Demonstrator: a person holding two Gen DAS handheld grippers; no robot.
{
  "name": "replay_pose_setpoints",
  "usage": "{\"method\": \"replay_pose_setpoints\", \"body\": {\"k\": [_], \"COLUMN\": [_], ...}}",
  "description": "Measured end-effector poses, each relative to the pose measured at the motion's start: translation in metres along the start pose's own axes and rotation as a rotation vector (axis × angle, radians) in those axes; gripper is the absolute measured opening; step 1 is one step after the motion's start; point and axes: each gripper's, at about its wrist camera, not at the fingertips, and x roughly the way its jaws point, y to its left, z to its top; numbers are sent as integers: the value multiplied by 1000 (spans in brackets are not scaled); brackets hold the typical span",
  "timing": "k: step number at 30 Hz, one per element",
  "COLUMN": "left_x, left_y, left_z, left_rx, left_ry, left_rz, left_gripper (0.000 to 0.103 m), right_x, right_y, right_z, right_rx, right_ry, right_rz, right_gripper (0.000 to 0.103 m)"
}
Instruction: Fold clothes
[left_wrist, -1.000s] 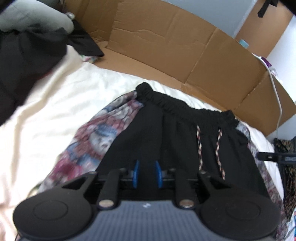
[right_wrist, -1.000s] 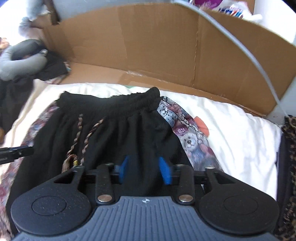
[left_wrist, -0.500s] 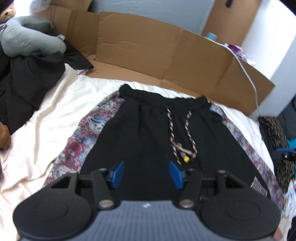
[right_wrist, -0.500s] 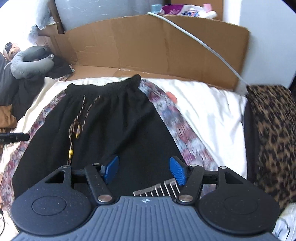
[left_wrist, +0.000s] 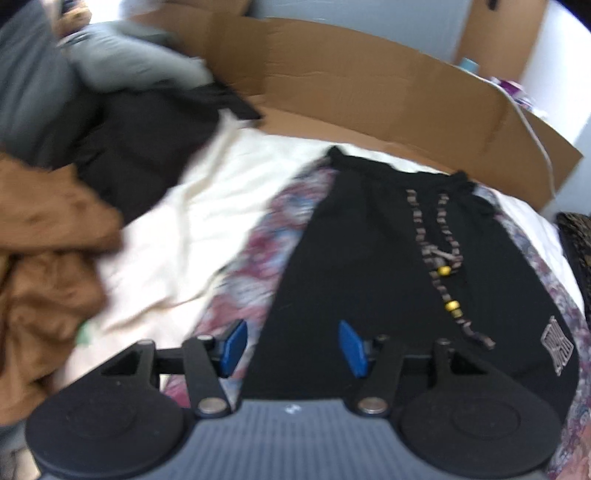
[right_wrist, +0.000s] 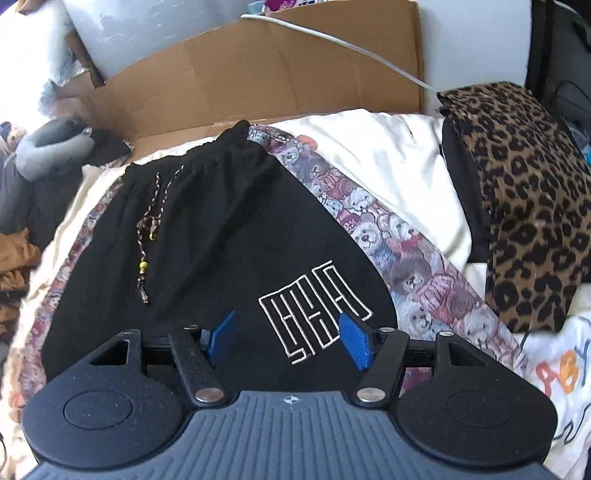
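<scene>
- The black shorts are lying flat on the cream bed sheet, spreading out ahead of and partly beneath the left hand-held gripper, with the waistband at the far end.
- The left hand-held gripper is hanging over the hem region, its two blue pads standing spread; the jaws have just been opening, and nothing is being pinched between them.
- In the right wrist view the same shorts are lying directly ahead of the right hand-held gripper, whose two blue pads are also standing apart; its jaws have just been opening as well, and they are gripping nothing.
- A white outlined logo is sitting on the black cloth between and just beyond the right hand-held gripper's fingers.
- One garment is lying spread on the bed: a single pair of shorts, showing two teddy-bear print side panels, one along each outer edge.
- One braided drawstring is trailing from the waistband in two strands, carrying yellow beads; it is lying ahead and to the right of the left hand-held gripper.
- A pile of brown and dark clothing is lying far to the left of the left hand-held gripper, too blurred for counting.
- One leopard-print cloth is lying to the right of the right hand-held gripper.
- A cardboard sheet is standing beyond the waistband, with one white cable running over it.
</scene>
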Motion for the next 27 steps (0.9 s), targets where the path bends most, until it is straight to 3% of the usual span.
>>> {"method": "replay_pose_setpoints", "body": {"k": [9, 14, 18, 23, 27], "left_x": [-35, -44, -42, -35, -23], "left_y": [75, 99, 115, 117, 119], "left_z": [-46, -68, -89, -109, -121], "left_rx": [-256, -263, -283, -236, -190], "left_ry": [18, 52, 94, 133, 156], "left_rz": [90, 166, 186, 181, 226], "left_gripper": [57, 56, 43, 43, 43], "right_x": [-9, -9, -6, 0, 3], "right_y": [7, 14, 19, 25, 29], "right_z": [-26, -37, -41, -43, -47], "right_rx": [-69, -82, -88, -93, -106], "right_ry": [61, 102, 116, 138, 155], "right_rz": [34, 55, 63, 67, 70], "right_gripper": [70, 73, 73, 73, 73]}}
